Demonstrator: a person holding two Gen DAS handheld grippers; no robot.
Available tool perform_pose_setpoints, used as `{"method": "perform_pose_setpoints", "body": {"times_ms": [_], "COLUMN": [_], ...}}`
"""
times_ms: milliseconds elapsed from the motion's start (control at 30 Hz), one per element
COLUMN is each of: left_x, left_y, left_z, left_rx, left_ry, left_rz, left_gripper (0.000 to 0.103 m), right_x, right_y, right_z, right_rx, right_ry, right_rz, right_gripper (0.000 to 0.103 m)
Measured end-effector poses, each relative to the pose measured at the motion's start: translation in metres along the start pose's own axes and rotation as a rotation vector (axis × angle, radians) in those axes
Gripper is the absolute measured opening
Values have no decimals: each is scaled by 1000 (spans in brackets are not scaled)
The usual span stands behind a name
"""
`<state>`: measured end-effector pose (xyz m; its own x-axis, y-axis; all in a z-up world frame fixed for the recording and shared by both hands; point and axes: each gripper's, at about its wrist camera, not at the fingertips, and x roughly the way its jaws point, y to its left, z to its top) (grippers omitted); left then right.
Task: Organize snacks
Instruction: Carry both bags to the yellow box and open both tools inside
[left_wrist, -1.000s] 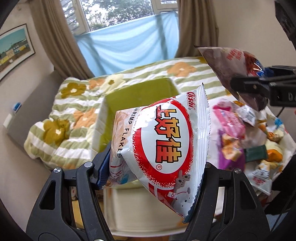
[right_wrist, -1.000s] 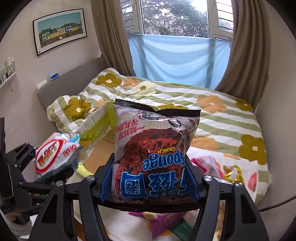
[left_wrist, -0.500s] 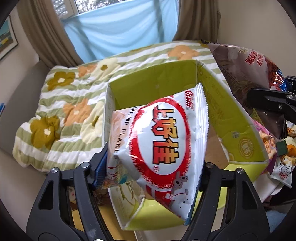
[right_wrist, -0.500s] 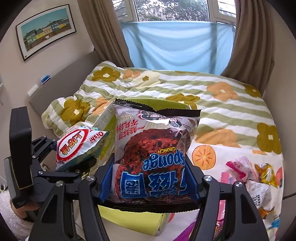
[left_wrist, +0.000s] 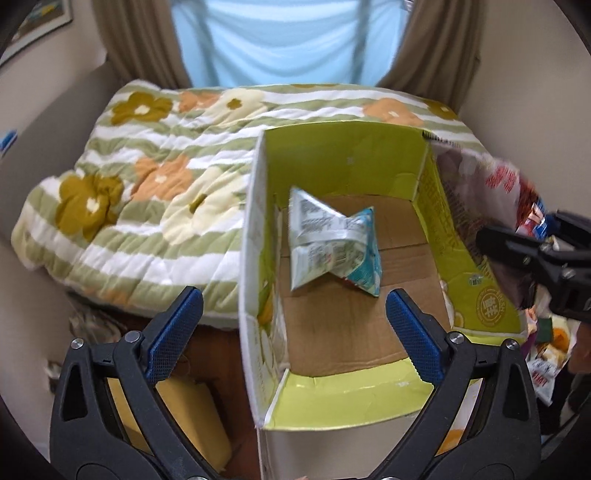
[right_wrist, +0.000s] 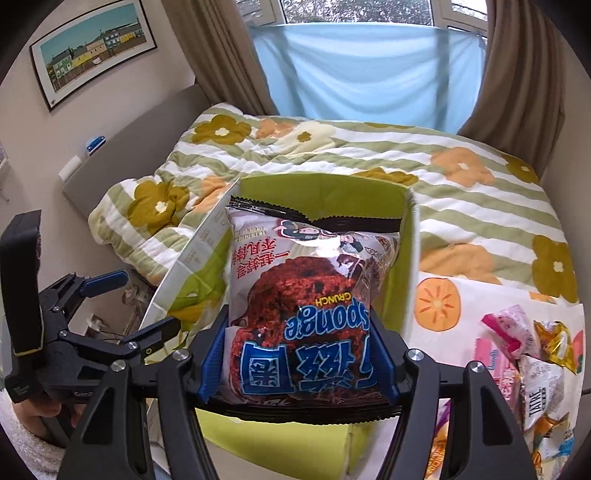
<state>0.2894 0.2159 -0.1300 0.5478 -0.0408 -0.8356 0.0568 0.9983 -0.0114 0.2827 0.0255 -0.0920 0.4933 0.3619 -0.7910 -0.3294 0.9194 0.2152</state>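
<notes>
Bedroom, box (left_wrist: 343, 402) mid-frame: left gripper (left_wrist: 293, 334) opening, empty, bag (left_wrist: 332, 245) dropped inside. Right gripper (right_wrist: 306, 363) clamps chocolate pack (right_wrist: 310, 306); I'd release it low.

Left gripper (left_wrist: 293, 336) opening, empty; right gripper (right_wrist: 299, 354) seemingly clamped.

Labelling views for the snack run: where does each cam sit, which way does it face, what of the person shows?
Left wrist: on the left tool, tilted down into the green box; snack bag on its floor; jaws opening, nothing between.
Right wrist: on the right tool, facing the bed and window; pads clamp a chocolate snack bag; a hand shows lower left.
Shared: box, bed, each other's tool.
</notes>
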Motion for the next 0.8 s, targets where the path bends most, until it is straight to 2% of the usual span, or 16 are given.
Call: {"method": "perform_pose_setpoints", "body": {"times_ms": [100, 300, 367, 400, 433, 533, 800], "left_x": [-3, -7, -10, -12, -14, -15, -22], "left_y": [9, 13, 13, 13, 14, 16, 14], "left_z": [-2, -4, -7, -8, -10, -15, -32], "left_rx": [-40, -44, -44, -43, -44, -53, -52], "left_ry": [-7, -23, -26, -28, -28, -20, -13], "left_rz": [-1, 33, 41, 47, 55, 57, 18], "left_gripper": [99, 99, 99, 99, 99, 99, 99], "right_x": [12, 31, 35, 35, 35, 30, 17], "right_y": [7, 11, 8, 7, 5, 5, 15], "right_z": [0, -3, -5, -7, -9, -18, -31], "right_rx": [-13, 2, 41, 62, 73, 82, 46], "right_ry": [25, 98, 107, 99, 85, 47, 57], "right_rz": [-11, 12, 25, 34, 41, 47, 8], "right_gripper": [62, 64, 75, 93, 103, 103, 103]}}
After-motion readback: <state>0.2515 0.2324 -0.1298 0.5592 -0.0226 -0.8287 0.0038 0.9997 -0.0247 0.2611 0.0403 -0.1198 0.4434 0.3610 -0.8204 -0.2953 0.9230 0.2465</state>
